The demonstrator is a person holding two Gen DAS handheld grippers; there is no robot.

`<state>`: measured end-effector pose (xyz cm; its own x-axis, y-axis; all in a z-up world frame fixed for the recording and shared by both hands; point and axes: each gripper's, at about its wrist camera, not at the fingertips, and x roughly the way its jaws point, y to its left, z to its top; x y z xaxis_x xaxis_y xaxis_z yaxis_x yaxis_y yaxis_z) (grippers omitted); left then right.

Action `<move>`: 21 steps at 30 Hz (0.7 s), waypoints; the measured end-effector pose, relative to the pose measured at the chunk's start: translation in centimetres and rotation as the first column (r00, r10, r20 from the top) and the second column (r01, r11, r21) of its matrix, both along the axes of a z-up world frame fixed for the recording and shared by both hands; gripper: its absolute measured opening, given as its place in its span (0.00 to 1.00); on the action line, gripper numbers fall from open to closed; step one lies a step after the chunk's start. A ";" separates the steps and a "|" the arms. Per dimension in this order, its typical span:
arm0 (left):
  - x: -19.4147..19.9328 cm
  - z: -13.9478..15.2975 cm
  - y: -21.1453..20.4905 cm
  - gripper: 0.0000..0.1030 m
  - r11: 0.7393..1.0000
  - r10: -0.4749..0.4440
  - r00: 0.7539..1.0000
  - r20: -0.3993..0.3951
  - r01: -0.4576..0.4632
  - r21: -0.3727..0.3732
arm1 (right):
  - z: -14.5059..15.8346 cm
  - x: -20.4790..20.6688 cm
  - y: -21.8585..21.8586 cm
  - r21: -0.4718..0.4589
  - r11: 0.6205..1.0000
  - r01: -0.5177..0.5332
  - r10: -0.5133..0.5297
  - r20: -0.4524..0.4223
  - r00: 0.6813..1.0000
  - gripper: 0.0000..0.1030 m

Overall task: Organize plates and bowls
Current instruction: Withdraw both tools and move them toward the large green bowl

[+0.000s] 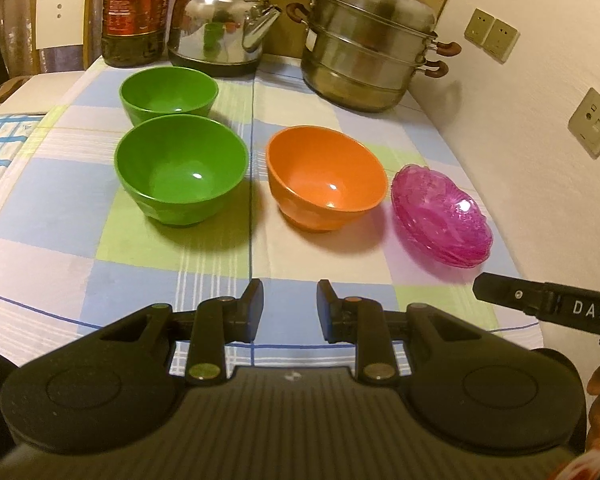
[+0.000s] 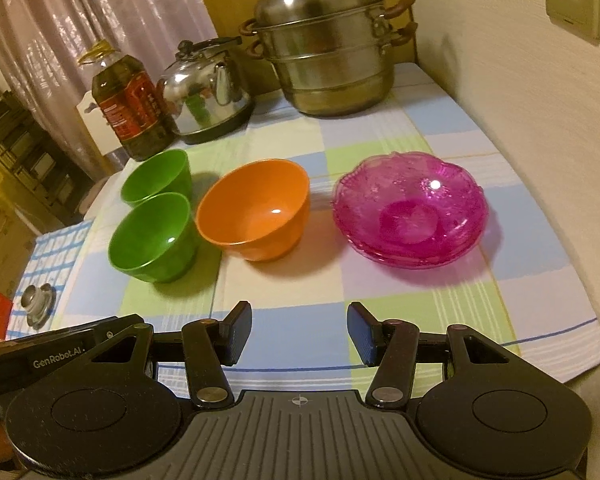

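We are looking at bowls and pink plates sitting on a checked tablecloth [image 1: 40, 208].

The stack of pink glass plates [image 2: 410, 210] is sitting on the right, well apart from the wall. Just beside it the orange bowl [image 2: 256, 212] is standing, then the near green bowl [image 2: 154, 238] and the far green bowl [image 2: 158, 178] behind it. Our left gripper [image 1: 288, 310] is hanging over the near edge, narrow and holding nothing. Our right gripper [image 2: 299, 334] is standing wider, empty too. A steamer pot [image 2: 324, 48], a kettle [image 2: 204, 92] and an oil bottle [image 2: 130, 104] are waiting at the back.
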<state>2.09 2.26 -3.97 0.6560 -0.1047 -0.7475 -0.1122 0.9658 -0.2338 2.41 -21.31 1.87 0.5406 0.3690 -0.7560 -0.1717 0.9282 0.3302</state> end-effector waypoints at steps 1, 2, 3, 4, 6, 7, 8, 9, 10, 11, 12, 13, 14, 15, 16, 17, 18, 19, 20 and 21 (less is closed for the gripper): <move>0.0 0.0 0.2 0.24 1.000 0.005 1.000 0.001 -0.005 0.001 | 0.0 0.1 0.2 0.001 1.000 -0.004 0.004 0.000 1.000 0.52; 0.0 0.0 0.4 0.24 1.000 0.009 1.000 0.002 -0.009 0.002 | 0.0 0.1 0.3 0.002 1.000 -0.007 0.007 -0.001 1.000 0.52; 0.0 0.0 0.8 0.25 1.000 0.014 1.000 0.002 -0.014 0.002 | -0.1 0.2 0.6 0.002 1.000 -0.011 0.011 -0.001 1.000 0.52; 0.1 0.0 1.1 0.25 1.000 0.020 1.000 0.002 -0.020 0.000 | -0.1 0.1 0.8 0.002 1.000 -0.014 0.014 -0.001 1.000 0.52; 0.3 -0.1 2.0 0.25 0.999 0.039 0.999 0.003 -0.039 0.000 | -0.1 0.3 1.3 0.001 1.000 -0.021 0.021 0.001 1.000 0.52; 0.3 -0.2 2.4 0.25 0.999 0.047 0.999 0.003 -0.047 0.001 | -0.2 0.5 1.6 0.001 1.000 -0.024 0.024 0.001 1.000 0.52; 0.4 -0.2 2.9 0.25 0.998 0.057 0.998 0.003 -0.057 0.000 | -0.3 0.7 1.8 0.002 1.000 -0.026 0.026 0.000 1.000 0.52; 0.5 -0.2 3.4 0.25 0.998 0.067 0.998 0.003 -0.067 0.000 | -0.4 0.8 2.0 0.004 1.000 -0.028 0.028 0.001 1.000 0.52; 0.6 -0.3 4.0 0.25 0.997 0.078 0.997 0.005 -0.078 0.003 | -0.5 1.0 2.3 0.007 1.000 -0.029 0.029 0.002 1.000 0.52; 0.7 -0.3 4.7 0.26 0.996 0.090 0.996 0.005 -0.091 0.005 | -0.6 1.2 2.6 0.009 1.000 -0.029 0.029 0.003 1.000 0.52; 0.7 -0.3 5.3 0.27 0.995 0.102 0.995 0.006 -0.102 0.002 | -0.7 1.4 2.9 0.012 0.999 -0.029 0.029 0.001 1.000 0.52; 0.8 -0.4 6.1 0.27 0.993 0.116 0.993 0.005 -0.116 -0.001 | -0.7 1.6 3.3 0.017 0.999 -0.031 0.031 0.000 1.000 0.52; 0.8 -0.5 6.7 0.28 0.992 0.128 0.992 0.004 -0.128 -0.002 | -0.8 1.9 3.8 0.024 0.999 -0.036 0.036 0.000 0.999 0.52; 0.9 -0.5 7.5 0.28 0.990 0.142 0.990 0.003 -0.142 -0.002 | -0.9 2.1 4.3 0.029 0.999 -0.041 0.041 0.001 0.999 0.52; 1.0 -0.5 8.0 0.28 0.988 0.151 0.988 0.002 -0.151 0.000 | -1.0 2.4 4.9 0.033 0.998 -0.048 0.048 0.002 0.999 0.52; 1.1 -0.6 8.7 0.28 0.987 0.160 0.987 0.001 -0.160 -0.001 | -1.2 2.6 5.5 0.037 0.998 -0.055 0.055 0.002 0.998 0.52; 1.3 -0.6 9.4 0.29 0.986 0.167 0.986 0.000 -0.167 -0.003 | -1.3 2.8 6.0 0.041 0.997 -0.061 0.061 0.002 0.998 0.52; 1.5 -0.7 10.1 0.29 0.985 0.170 0.985 -0.001 -0.170 -0.003 | -1.5 3.1 6.6 0.046 0.997 -0.068 0.068 0.000 0.998 0.52; 1.7 -0.6 10.6 0.29 0.986 0.169 0.986 -0.001 -0.169 -0.002 | -1.7 3.4 7.2 0.050 0.996 -0.072 0.072 -0.001 0.997 0.52; 2.0 -0.6 11.2 0.29 0.986 0.165 0.986 0.001 -0.165 -0.001 | -1.9 3.7 7.7 0.052 0.996 -0.075 0.076 -0.003 0.997 0.52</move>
